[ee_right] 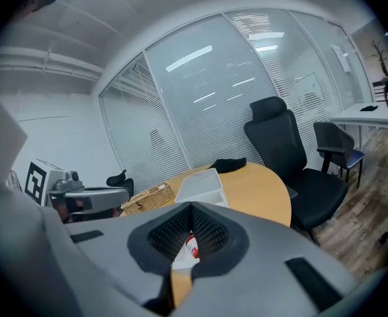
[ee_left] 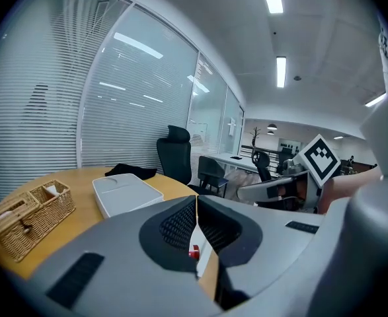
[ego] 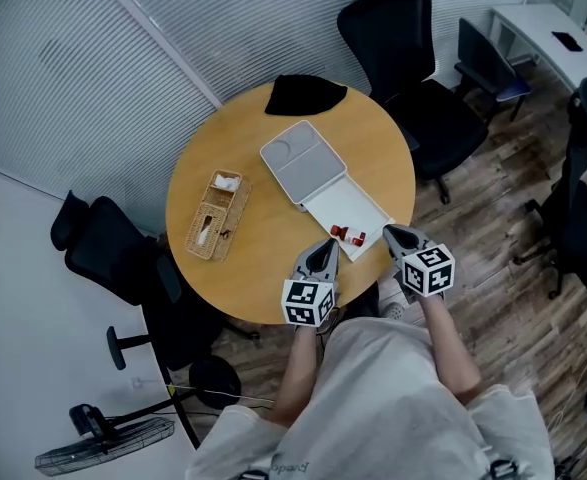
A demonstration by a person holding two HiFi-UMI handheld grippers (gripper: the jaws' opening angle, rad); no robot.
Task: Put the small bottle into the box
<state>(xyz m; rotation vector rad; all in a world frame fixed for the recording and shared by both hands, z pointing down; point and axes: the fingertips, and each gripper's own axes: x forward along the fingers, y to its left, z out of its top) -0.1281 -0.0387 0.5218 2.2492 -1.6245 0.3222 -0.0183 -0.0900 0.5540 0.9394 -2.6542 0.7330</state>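
Seeing both clenched, empty: left gripper (ego: pixel 327 245) just beside small bottle (ego: pixel 349 234), right gripper (ego: pixel 392 231) farther off, opposite side.

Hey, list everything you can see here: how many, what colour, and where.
table: one, round, wooden, centre.
box: one, grey and white, lying open mid-table.
small bottles: seemingly two, red and white, on the box's white half.
basket: one, tan wicker, table's left side.
cloth: one, black, table's far edge.
chairs: at least four, black, around the table.
fan: one, black, floor at lower left.
desk: one, white, upper right.
left gripper: one, grey, shut, by the bottles.
right gripper: one, grey, shut, at the box's near corner.
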